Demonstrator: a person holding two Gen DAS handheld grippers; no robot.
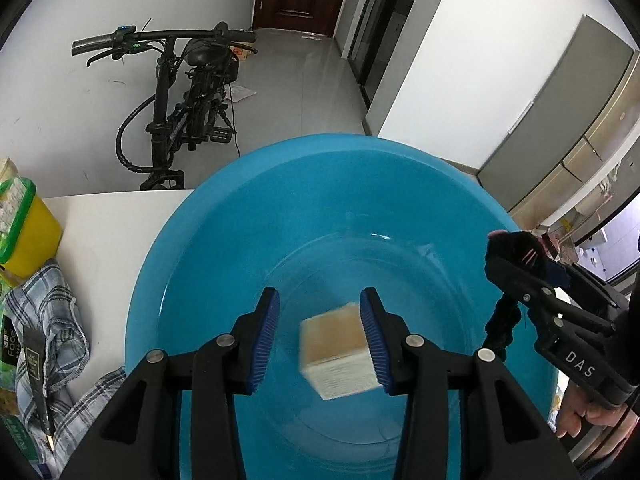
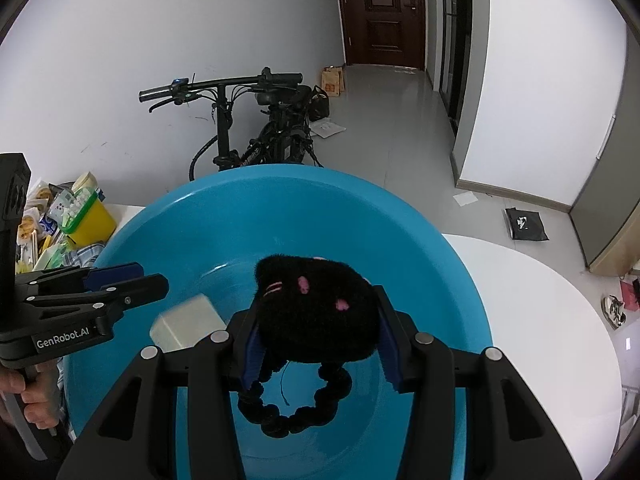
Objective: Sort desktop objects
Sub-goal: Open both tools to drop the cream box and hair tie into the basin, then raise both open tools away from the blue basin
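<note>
The left gripper [image 1: 319, 338] is wide open over the blue bowl [image 1: 224, 216], and a small box [image 1: 338, 350] sits below it. The right gripper [image 2: 318, 334] holds a black fluffy toy [image 2: 316, 312] above the bowl. More clutter [image 1: 28, 280] waits at the table's [image 1: 108, 232] left edge.

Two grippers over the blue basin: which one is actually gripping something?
The right gripper: shut on the black plush scrunchie. The left gripper is open, the small beige box blurred between its fingers, seemingly dropping into the blue basin.

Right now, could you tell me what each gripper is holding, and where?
The right gripper clamps the black plush by its sides. The left gripper holds nothing; the box is blurred between open jaws.
</note>
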